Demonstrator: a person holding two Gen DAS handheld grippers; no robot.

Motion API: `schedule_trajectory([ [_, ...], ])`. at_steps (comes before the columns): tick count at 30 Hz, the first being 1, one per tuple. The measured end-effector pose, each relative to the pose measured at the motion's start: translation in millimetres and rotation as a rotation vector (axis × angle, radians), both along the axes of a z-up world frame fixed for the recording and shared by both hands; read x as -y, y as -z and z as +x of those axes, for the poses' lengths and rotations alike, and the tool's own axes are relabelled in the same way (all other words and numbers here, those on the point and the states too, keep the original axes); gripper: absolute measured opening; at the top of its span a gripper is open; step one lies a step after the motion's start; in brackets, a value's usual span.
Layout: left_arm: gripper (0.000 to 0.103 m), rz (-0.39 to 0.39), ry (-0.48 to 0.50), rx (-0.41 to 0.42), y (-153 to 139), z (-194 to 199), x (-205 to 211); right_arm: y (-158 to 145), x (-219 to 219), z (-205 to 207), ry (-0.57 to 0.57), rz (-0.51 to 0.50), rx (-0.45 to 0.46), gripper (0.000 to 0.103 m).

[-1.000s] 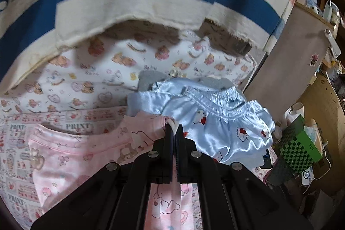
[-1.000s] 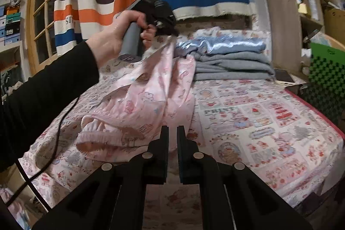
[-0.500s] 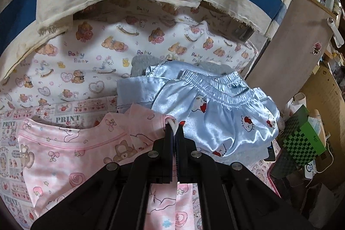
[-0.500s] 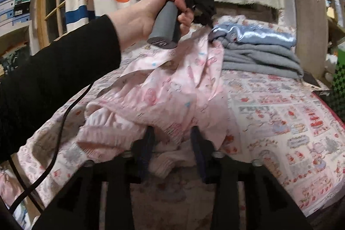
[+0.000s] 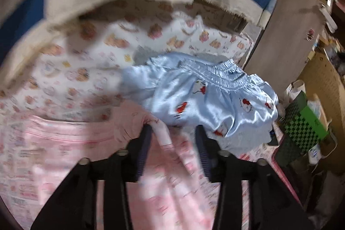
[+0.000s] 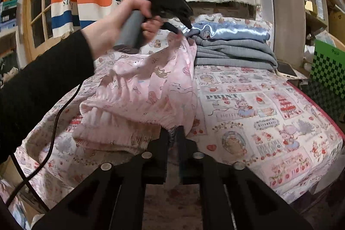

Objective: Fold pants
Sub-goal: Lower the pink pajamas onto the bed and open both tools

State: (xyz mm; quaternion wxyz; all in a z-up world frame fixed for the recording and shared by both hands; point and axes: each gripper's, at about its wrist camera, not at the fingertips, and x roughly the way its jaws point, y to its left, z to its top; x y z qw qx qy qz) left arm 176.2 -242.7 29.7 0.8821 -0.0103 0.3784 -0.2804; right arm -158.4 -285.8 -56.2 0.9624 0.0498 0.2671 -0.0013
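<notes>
With the pink printed pants (image 6: 151, 87) draped on the bed (image 6: 269, 113) at centre frame, both jaws being opened, cloth between the left tool (image 5: 172, 135) and right tool (image 6: 174, 133), the fold could be undone by snagging.

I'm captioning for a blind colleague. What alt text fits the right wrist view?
Pink printed pants lie bunched on a patterned bedspread, with a person's hand holding the left claw at their far edge. The right claw is opening at the near waistband. Folded blue and grey clothes are stacked behind.
</notes>
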Motion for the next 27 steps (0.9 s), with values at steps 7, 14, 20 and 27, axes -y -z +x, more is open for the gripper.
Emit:
schedule_trajectory([
  [7,0.056,0.037,-0.101,0.254,-23,-92,-81,-16,20,-10,0.024,0.037,0.075,0.062],
  [14,0.056,0.061,-0.209,0.288,7,-176,-143,-20,33,7,0.014,0.119,0.053,0.062],
  [20,0.043,-0.021,-0.140,0.093,54,-215,-161,-18,26,16,-0.036,0.141,0.022,0.062],
  [27,0.033,-0.071,-0.108,0.018,78,-232,-148,-10,16,27,0.001,0.133,0.012,0.058],
])
